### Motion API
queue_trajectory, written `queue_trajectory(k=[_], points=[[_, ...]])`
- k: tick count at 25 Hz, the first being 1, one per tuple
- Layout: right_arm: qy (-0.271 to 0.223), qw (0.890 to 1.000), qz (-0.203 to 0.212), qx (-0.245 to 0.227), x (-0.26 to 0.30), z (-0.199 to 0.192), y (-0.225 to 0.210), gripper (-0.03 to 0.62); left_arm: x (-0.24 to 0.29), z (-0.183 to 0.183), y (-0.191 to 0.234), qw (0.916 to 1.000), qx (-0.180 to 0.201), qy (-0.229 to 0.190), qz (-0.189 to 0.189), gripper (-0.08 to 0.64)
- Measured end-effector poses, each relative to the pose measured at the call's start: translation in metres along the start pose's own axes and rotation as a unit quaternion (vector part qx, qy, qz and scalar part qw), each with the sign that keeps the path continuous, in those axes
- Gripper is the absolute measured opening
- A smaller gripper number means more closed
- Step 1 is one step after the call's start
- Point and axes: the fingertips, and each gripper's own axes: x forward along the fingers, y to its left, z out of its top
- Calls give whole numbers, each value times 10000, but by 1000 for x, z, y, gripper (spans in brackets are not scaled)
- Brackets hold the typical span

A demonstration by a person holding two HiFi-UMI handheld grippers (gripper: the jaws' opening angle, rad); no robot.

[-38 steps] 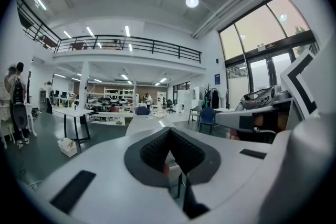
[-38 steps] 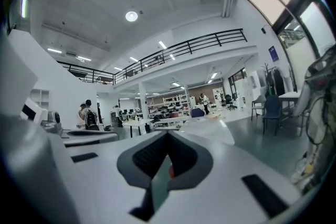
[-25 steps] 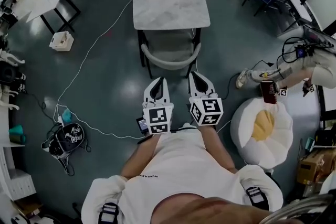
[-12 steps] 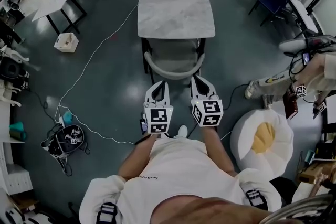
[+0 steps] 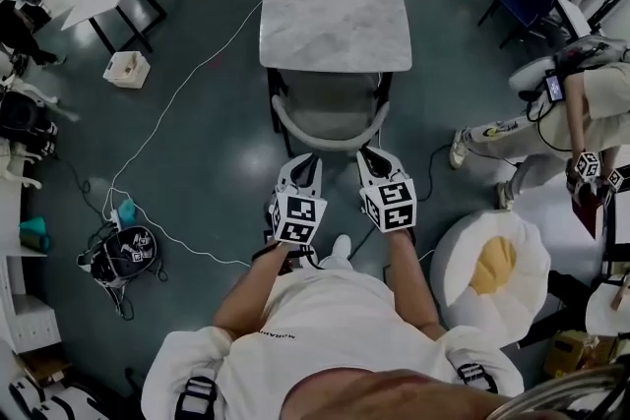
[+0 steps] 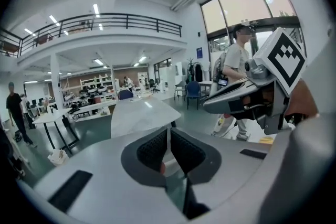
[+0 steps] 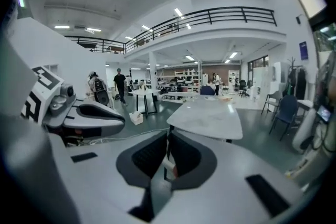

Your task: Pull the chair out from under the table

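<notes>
A grey chair (image 5: 330,111) with a curved backrest is tucked under the near end of a marble-topped table (image 5: 333,0). In the head view my left gripper (image 5: 298,164) and right gripper (image 5: 372,157) hover side by side just short of the backrest, both shut and holding nothing. The left gripper view looks past closed jaws to the table top (image 6: 139,114). In the right gripper view the table (image 7: 207,114) lies ahead past closed jaws, with my left gripper (image 7: 122,116) at the left.
A white cable (image 5: 167,108) runs across the floor left of the table. A backpack (image 5: 123,256) lies at lower left, a small box (image 5: 129,69) farther up. A white beanbag (image 5: 487,261) sits at the right, with a person (image 5: 551,118) beyond it.
Both grippers have moved forward and down toward the chair's backrest and now sit just short of it. The person at the right has shifted position.
</notes>
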Motion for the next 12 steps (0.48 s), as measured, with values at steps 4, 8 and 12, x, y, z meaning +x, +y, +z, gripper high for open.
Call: queue_trajectory(k=[4, 8, 12], points=[[303, 9990, 147, -298, 18, -14, -5, 57, 24, -18, 0, 9990, 228, 331, -201, 46], [731, 9936, 328, -802, 42, -34, -14, 99, 50, -38, 4, 9948, 615, 656, -483, 98], [1292, 9718, 225, -1961, 60, -71, -24, 146, 68, -67, -2, 9835, 1248, 1085, -732, 123]])
